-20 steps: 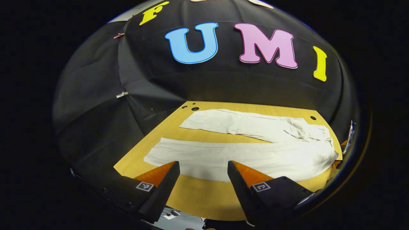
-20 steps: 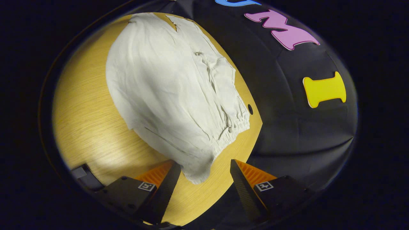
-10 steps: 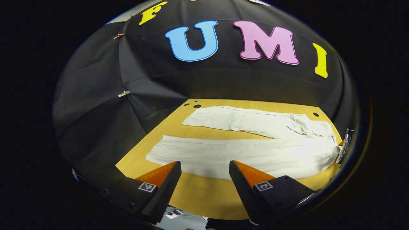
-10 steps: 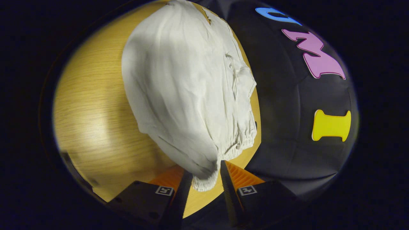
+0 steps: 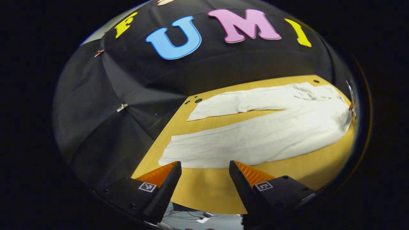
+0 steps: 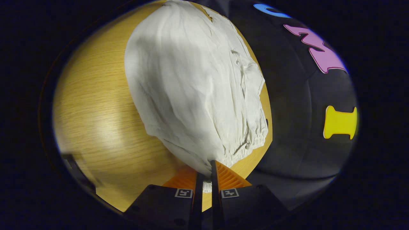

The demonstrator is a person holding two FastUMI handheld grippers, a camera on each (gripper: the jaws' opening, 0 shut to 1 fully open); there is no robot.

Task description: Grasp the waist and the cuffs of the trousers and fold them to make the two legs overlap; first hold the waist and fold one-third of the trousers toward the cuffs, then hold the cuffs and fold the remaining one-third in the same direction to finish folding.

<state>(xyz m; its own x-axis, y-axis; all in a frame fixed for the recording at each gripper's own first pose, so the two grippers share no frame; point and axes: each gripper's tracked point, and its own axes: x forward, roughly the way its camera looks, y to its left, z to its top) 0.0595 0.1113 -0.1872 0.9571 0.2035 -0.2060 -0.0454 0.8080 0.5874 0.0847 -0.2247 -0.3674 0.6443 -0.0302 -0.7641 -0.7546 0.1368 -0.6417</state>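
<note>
Both grippers work at the near edge of a pair of pale trousers (image 5: 255, 134) spread flat on a wooden table (image 5: 204, 191). Right gripper (image 6: 204, 174) has its fingers pinched together on the gathered waistband (image 6: 246, 147) at the corner of the trousers nearest the camera, a tuft of cloth showing between the tips. Left gripper (image 5: 204, 167) stands with its fingers wide apart and nothing between them, poised at the edge of the nearer leg (image 5: 223, 150), close to that leg's cuff (image 5: 166, 155); whether the tips touch the cloth cannot be told. From the waist, the two legs run side by side across the table, the farther leg (image 5: 243, 102) lying apart from the nearer one with a strip of bare wood between them. Small round holes (image 5: 198, 100) mark the table corner just beyond the farther cuff.
</note>
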